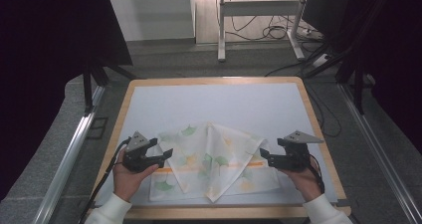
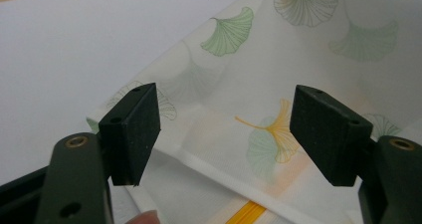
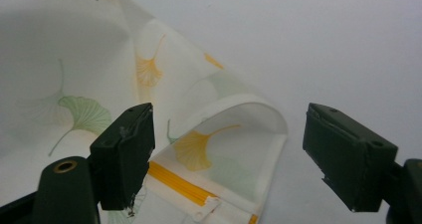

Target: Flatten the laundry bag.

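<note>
Leaf-print cloth point(image 1: 211, 162) lies half-folded at the table's point(image 1: 214, 104) six o'clock edge. Left gripper point(image 1: 166, 157) at the cloth's nine o'clock, jaws spread, nothing between them. Right gripper point(image 1: 263, 156) at three o'clock, jaws wide too, facing a curled corner

Thin matt cloth point(image 1: 211, 159) (leaf print), wood-edged table point(image 1: 214, 79) — smooth white top

Wood-edged table point(image 1: 318, 134), white mat point(image 1: 214, 104), folded leaf-print cloth point(image 1: 214, 159) lying on it
</note>
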`<action>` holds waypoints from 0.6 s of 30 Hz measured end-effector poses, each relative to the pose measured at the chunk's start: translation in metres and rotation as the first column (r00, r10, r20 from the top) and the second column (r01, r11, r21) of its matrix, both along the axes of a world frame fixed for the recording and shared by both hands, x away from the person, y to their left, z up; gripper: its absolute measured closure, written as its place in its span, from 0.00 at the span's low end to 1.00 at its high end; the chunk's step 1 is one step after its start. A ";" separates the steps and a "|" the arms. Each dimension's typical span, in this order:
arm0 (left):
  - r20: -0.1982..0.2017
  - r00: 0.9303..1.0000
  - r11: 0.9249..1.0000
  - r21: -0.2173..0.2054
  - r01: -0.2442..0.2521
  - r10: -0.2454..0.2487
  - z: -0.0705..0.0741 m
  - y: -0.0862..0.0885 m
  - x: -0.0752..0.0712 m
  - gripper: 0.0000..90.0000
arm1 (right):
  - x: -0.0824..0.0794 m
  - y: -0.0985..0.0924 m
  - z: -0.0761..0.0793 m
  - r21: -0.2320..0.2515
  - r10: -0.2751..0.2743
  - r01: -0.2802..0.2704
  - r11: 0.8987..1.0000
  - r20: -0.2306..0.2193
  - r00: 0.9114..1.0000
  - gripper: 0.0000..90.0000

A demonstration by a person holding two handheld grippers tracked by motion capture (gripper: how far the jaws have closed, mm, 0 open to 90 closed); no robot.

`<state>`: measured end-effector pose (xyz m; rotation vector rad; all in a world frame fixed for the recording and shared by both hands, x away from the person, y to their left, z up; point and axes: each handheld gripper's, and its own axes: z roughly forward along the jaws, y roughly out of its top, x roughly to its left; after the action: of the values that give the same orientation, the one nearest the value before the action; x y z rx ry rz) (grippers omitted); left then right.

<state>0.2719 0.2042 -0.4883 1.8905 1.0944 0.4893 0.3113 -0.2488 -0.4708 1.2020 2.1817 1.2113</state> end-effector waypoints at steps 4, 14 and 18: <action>0.006 1.000 0.999 0.028 -0.019 0.019 -0.001 -0.001 0.001 0.30 | 0.004 -0.004 -0.006 0.003 -0.016 0.016 1.000 -0.009 1.000 0.23; -0.015 1.000 0.998 0.060 -0.005 0.006 -0.004 -0.002 -0.001 0.30 | 0.007 -0.005 -0.014 -0.033 -0.006 0.005 0.999 -0.018 1.000 0.24; -0.025 1.000 0.998 0.057 -0.012 0.013 -0.004 -0.003 0.001 0.30 | 0.001 -0.004 -0.012 -0.050 -0.009 0.009 0.999 -0.014 1.000 0.24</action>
<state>0.2732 0.2015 -0.4924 1.9455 1.1205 0.5093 0.3127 -0.2525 -0.4826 1.2022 2.2007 1.1415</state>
